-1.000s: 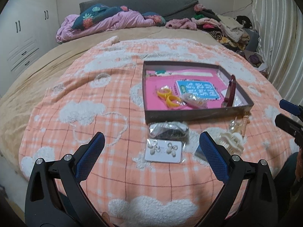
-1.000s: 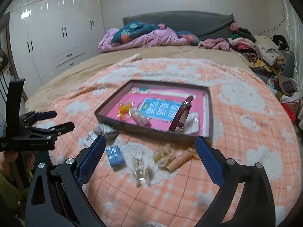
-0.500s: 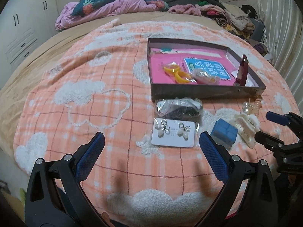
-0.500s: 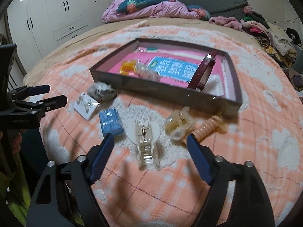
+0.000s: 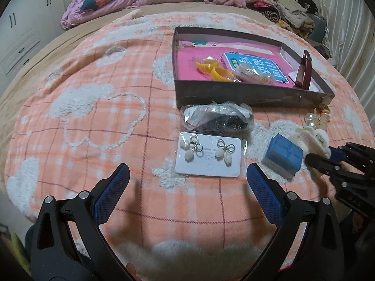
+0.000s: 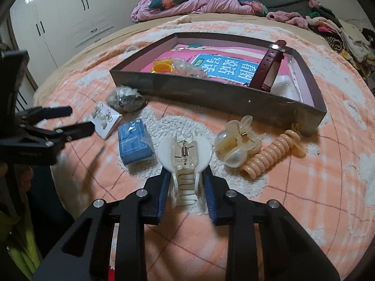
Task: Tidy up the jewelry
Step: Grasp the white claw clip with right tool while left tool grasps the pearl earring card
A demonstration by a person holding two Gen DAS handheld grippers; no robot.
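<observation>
Now the right tongs (image 6: 185, 187) are seen closed around the toothed end of a white plastic claw hair clip (image 6: 185, 157), whose rounded wings and metal spring point toward a shallow grey cardboard box (image 6: 211, 98) on the peach plaid bedspread (image 6: 328, 175) with white fleecy clouds. Just left of the clip a small blue box (image 6: 134, 141) is laid on the bedspread, and to the right a translucent cream claw clip (image 6: 239, 144) is found touching a ribbed peach hair clip (image 6: 269, 155), both near the box's front wall. Inside the box, on a pink lining, a blue printed card (image 6: 225, 66), yellow plastic rings (image 5: 214, 70), a small clear bag of trinkets (image 5: 250, 73) and a dark red leather watch strap (image 6: 269, 66) propped against the right wall are held. The left tongs (image 5: 187, 180) are spread wide and grasp nothing; they are held low over the bedspread, facing a white card carrying two pearl bow earrings (image 5: 208, 157). Behind that card, touching it, a crumpled clear bag of dark beads (image 5: 218, 119) is placed close to the box front. At the head of the bed a heap of pink and floral bedding (image 6: 199, 2) is piled, with white wardrobe doors (image 6: 63, 11) seen to the left.
</observation>
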